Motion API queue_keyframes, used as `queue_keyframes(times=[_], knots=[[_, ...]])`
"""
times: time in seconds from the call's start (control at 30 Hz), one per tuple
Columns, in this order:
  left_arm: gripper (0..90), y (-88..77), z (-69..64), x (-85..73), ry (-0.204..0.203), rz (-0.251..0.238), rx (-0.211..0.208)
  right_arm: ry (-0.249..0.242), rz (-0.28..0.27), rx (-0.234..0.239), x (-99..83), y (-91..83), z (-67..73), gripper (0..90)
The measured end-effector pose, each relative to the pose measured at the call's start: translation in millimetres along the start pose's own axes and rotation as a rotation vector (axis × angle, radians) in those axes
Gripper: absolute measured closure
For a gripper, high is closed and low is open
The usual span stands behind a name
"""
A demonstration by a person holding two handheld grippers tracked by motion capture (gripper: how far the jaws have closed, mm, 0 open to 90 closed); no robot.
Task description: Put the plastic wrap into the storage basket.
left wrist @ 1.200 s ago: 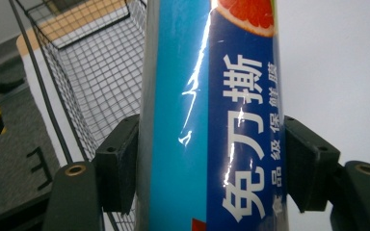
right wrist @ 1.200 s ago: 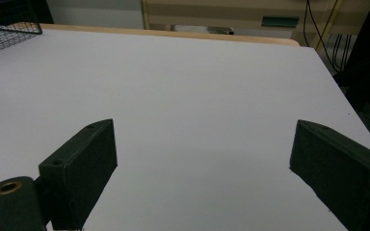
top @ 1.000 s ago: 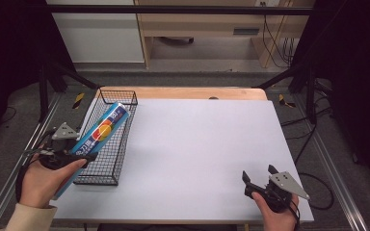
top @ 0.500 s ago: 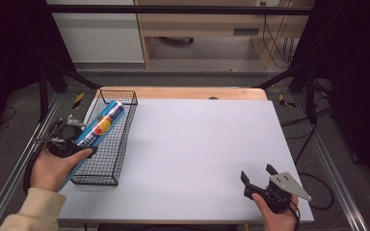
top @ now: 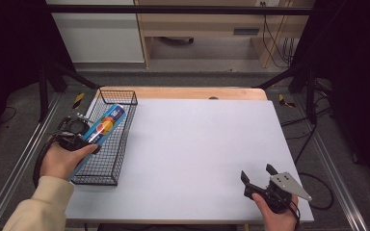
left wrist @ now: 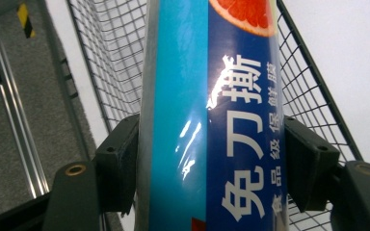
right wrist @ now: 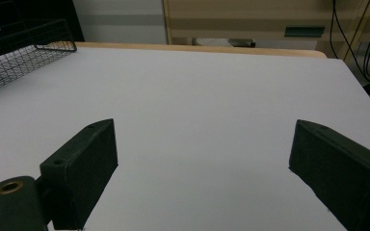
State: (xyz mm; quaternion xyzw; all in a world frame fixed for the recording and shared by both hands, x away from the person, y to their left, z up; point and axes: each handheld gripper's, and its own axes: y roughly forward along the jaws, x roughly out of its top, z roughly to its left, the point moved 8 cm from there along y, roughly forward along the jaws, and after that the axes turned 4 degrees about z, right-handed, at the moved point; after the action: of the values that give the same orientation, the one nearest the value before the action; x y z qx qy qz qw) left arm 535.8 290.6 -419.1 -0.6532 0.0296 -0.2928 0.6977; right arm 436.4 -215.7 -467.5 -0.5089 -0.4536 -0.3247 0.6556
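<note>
One white worktop (top: pixel 192 154) carries one black wire basket (top: pixel 107 159) along its left edge. One long blue box (top: pixel 105 126) of cling film, printed with white characters and a cut citrus fruit, lies tilted over the basket, its far end reaching toward the basket's far end and its near end raised at the basket's left rim. The left hand-held gripper (top: pixel 74 137), held in the person's left hand (top: pixel 60 161), pinches this box; in the left gripper view the two black jaws press against the box's (left wrist: pixel 212 120) opposite long sides, with basket mesh (left wrist: pixel 308 96) behind. The right hand-held gripper (top: pixel 259 176), held in the right hand (top: pixel 277 216) near the worktop's near right corner, is spread; in the right gripper view its two jaws stand well apart over bare worktop (right wrist: pixel 202 106), gripping nothing. One basket corner (right wrist: pixel 24 53) shows at the far left of that view.
</note>
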Motion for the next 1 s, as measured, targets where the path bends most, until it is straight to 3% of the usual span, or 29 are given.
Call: queue_keyframes(times=[0.07,0.3,0.43,0.67,1.0], knots=[[32.0,4.5,-0.6,4.0,0.001,0.024,0.024,-0.003,-0.002,0.000,0.2,0.2,-0.3,10.1],[32.0,9.5,2.0,6.7,-0.024,0.051,0.030,0.001,-0.001,0.006,0.0,0.4,-0.1,10.1],[32.0,15.4,5.0,9.6,-0.061,0.091,0.041,-0.003,0.000,0.005,-0.2,0.4,0.1,10.1],[32.0,23.8,2.2,11.3,-0.049,0.139,0.049,0.002,0.000,0.006,-0.1,0.5,-0.1,10.2],[32.0,34.2,-0.9,11.9,0.002,0.206,0.113,0.000,-0.003,0.005,0.4,0.0,-0.4,10.3]])
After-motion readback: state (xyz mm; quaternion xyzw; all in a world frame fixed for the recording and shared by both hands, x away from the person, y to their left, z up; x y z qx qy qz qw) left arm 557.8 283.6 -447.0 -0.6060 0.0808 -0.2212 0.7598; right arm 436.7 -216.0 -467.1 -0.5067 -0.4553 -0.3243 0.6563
